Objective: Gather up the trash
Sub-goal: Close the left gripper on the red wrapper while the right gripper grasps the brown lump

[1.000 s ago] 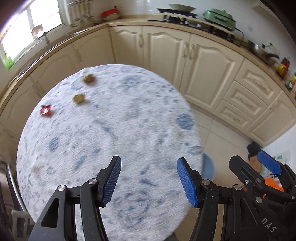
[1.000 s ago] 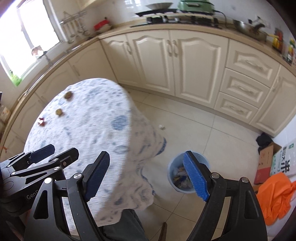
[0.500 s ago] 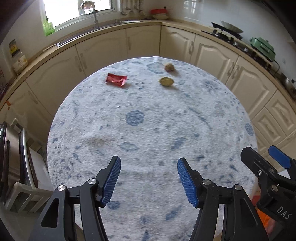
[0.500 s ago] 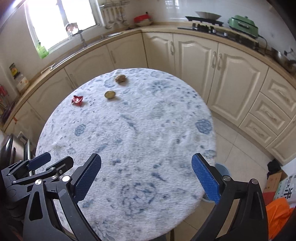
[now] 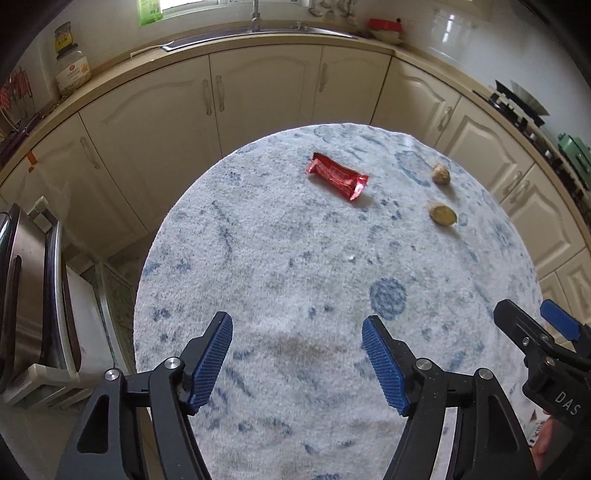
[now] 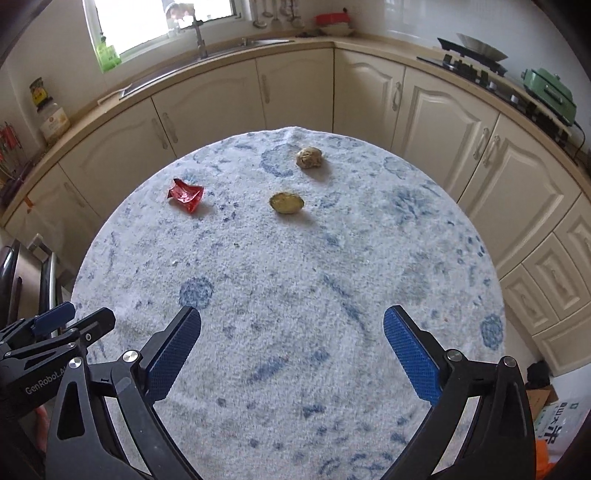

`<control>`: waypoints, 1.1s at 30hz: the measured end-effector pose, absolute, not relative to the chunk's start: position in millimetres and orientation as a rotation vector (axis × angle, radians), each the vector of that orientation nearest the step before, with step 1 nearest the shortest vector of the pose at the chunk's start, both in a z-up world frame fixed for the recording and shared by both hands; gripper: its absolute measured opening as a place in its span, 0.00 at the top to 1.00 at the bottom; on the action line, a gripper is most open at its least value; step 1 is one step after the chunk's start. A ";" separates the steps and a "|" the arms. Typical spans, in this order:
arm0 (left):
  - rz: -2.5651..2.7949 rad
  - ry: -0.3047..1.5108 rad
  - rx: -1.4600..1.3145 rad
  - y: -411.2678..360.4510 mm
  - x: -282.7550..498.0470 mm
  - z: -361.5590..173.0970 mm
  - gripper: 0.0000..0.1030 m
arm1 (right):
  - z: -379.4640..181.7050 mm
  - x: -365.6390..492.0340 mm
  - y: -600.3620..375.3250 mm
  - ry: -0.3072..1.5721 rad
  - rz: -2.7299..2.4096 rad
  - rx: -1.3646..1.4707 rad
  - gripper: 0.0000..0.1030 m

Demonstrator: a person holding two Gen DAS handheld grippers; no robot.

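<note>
Fuzzy blue-flecked cloth [image 6: 295, 295] under both tongs, left tongs [image 5: 297, 363] just widening, empty, right tongs [image 6: 291, 352] gaping, crinkly red wrapper [image 5: 337, 176] far ahead, two tan lumps [image 6: 287, 202] beyond, right view alone shows green cooker [image 6: 550, 92].

Daylight from the window [image 6: 162, 26] behind the sink lights my view evenly; its pane is blown out white. Small soft shadows sit beside the scraps on the table [image 6: 332, 258]. Fisheye bends the cabinets [image 5: 258, 99]; corners go black. Focus is sharp.
</note>
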State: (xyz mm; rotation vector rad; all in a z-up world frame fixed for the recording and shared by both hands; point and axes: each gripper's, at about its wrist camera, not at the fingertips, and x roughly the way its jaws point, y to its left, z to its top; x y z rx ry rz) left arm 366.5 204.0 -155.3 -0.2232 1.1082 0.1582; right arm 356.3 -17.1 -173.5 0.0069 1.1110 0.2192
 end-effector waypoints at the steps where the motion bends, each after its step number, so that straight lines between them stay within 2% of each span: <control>1: 0.157 1.113 -0.233 208.0 377.5 -157.5 0.29 | -175.6 366.7 -14.4 1.116 0.225 0.009 0.02; 4: 0.155 1.127 -0.255 216.1 412.2 -167.7 0.23 | -182.9 399.4 -8.8 1.144 0.235 0.037 0.02; 10: 0.142 1.152 -0.325 231.9 491.0 -194.9 0.20 | -206.5 462.5 -1.8 1.239 0.307 0.127 0.03; 13: 0.140 1.166 -0.370 238.2 519.0 -215.0 0.20 | -219.7 478.1 -7.4 1.252 0.278 0.184 0.06; 17: 0.153 1.133 -0.373 245.2 530.0 -233.1 0.20 | -229.5 481.9 -12.7 1.275 0.309 0.206 0.16; 21: 0.155 1.082 -0.364 243.8 534.9 -233.2 0.20 | -226.0 483.0 -12.2 1.196 0.288 0.149 0.17; 24: 0.152 1.047 -0.334 240.4 538.0 -233.5 0.20 | -233.1 482.5 -8.0 1.198 0.307 0.137 0.24; 26: 0.169 1.018 -0.306 240.3 540.4 -235.2 0.20 | -239.4 479.7 -1.1 1.207 0.321 0.104 0.34; 30: 0.203 0.988 -0.265 237.7 544.6 -242.7 0.20 | -249.2 481.5 5.4 1.204 0.306 0.092 0.47; 32: 0.182 0.964 -0.271 233.1 541.6 -247.1 0.20 | -250.1 481.0 1.7 1.187 0.278 0.104 0.61; 33: 0.159 0.958 -0.273 226.3 538.1 -248.2 0.20 | -250.9 480.5 2.5 1.201 0.279 0.089 0.63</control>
